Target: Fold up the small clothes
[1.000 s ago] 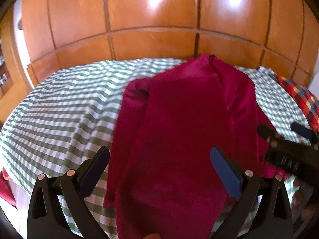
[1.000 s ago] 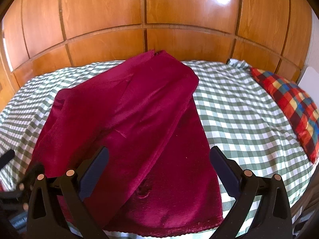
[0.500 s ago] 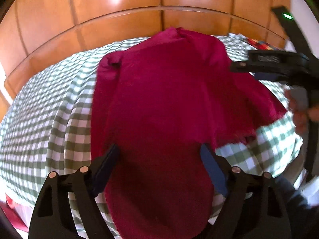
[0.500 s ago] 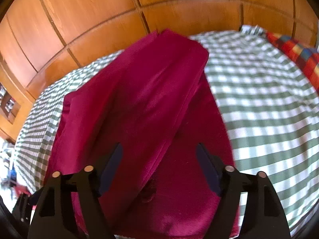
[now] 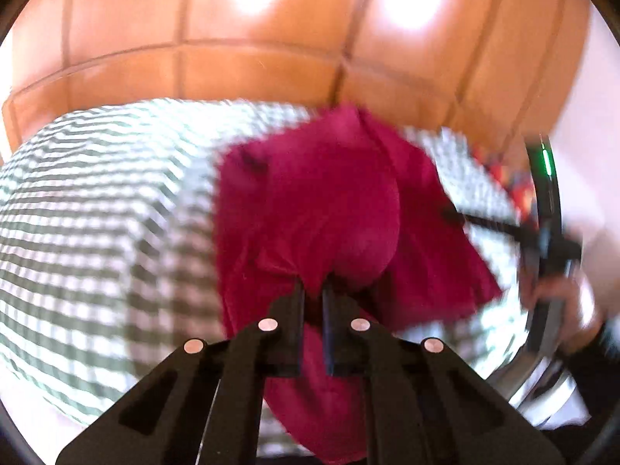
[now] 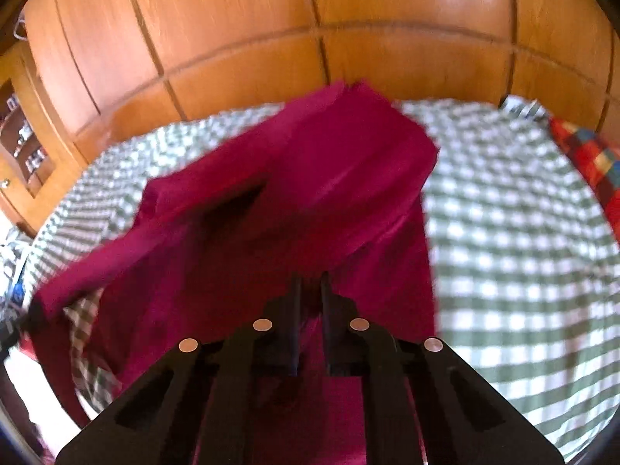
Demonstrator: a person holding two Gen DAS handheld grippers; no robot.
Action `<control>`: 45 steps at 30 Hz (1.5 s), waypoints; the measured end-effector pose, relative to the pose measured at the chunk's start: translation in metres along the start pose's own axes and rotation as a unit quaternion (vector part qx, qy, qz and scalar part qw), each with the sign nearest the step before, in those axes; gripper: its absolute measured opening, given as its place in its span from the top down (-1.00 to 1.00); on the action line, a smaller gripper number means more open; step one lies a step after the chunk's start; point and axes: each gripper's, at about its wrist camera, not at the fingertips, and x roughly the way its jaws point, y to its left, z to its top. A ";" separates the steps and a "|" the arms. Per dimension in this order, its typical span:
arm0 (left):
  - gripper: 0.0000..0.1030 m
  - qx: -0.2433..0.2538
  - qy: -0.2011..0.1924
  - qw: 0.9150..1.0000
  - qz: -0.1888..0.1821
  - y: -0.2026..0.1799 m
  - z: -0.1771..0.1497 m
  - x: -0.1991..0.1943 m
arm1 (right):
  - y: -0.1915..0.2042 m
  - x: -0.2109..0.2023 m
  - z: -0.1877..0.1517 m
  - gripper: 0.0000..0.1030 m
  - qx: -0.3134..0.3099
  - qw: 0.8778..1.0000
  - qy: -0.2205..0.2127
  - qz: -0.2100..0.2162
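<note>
Now both grippers pinch the red garment [image 5: 317,201] along its near edge. The left gripper [image 5: 313,290] has its jaws together on a bunched fold, and the right gripper [image 6: 310,283] likewise clamps the cloth. The garment lies partly lifted over the checked bedsheet [image 6: 511,209], with wooden panels [image 6: 240,35] behind. A plaid pillow [image 6: 593,159] sits at the far right.

Both wrist views look down, sharing the bed [image 5: 97,201].
</note>
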 end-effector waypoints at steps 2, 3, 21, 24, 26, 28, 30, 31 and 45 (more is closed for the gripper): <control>0.88 -0.033 -0.029 0.999 0.005 0.025 0.025 -0.014 | -0.016 -0.013 0.014 0.84 0.013 1.000 -0.021 -0.009; 0.88 -0.044 -0.042 0.998 0.011 0.036 0.036 -0.019 | -0.024 -0.018 0.021 0.85 0.016 0.999 -0.031 -0.019; 0.58 -0.213 -0.010 0.944 0.251 0.227 0.224 0.095 | -0.215 0.050 0.141 0.60 0.117 0.963 -0.007 -0.242; -0.37 -0.199 -0.027 0.939 0.281 0.219 0.223 0.094 | -0.215 0.038 0.145 -0.39 0.106 0.954 -0.039 -0.278; -0.40 -0.183 -0.038 0.939 0.288 0.213 0.214 0.090 | -0.210 0.016 0.139 -0.64 0.099 0.951 -0.069 -0.286; -0.36 -0.163 -0.026 0.954 0.251 0.201 0.194 0.087 | -0.198 -0.002 0.122 -0.64 0.091 0.966 -0.062 -0.233; -0.24 -0.139 -0.011 0.969 0.203 0.183 0.168 0.085 | -0.181 -0.010 0.098 -0.64 0.078 0.981 -0.035 -0.174; -0.22 -0.121 0.005 0.977 0.174 0.170 0.148 0.086 | -0.171 -0.013 0.083 -0.64 0.073 0.987 -0.017 -0.140; 0.24 -0.123 0.109 0.986 -0.008 0.067 -0.007 0.081 | -0.056 0.007 -0.062 0.75 0.034 0.985 0.158 0.062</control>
